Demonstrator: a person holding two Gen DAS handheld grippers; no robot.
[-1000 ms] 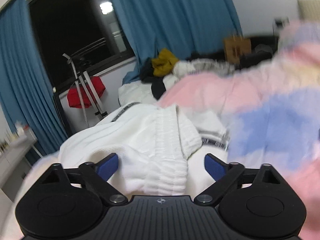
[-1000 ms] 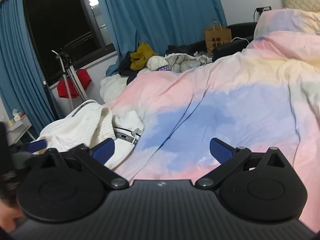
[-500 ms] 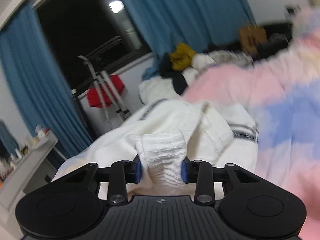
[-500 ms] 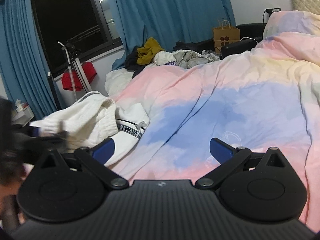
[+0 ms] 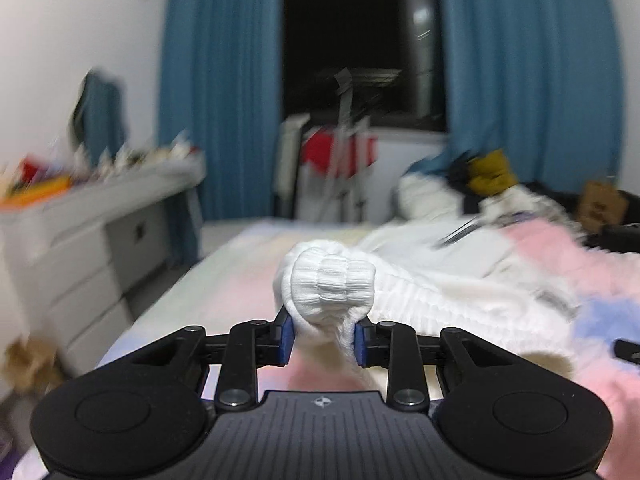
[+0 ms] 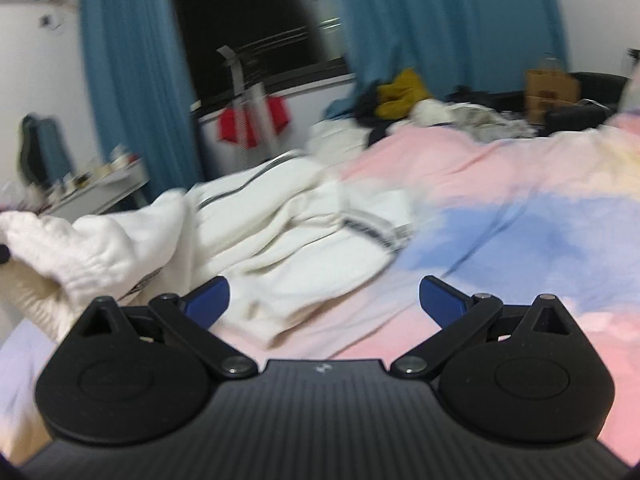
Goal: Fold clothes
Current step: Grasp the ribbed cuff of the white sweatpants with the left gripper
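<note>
Both wrist cams low over the bed, facing the far window. Left cam tight on white garment; right cam further right. Shared: garment, curtains, window.

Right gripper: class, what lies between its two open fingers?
In the right wrist view, the right gripper frames part of the white garment and the duvet.

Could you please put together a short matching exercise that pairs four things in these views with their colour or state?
Things:
1. left gripper
2. right gripper
3. curtains
4. garment on the pile by the window

Colour or state:
A. mustard yellow
B. open, holding nothing
C. blue
D. shut on the ribbed cuff of the white garment

Pairs: 1-D, 2-B, 3-C, 4-A
</note>
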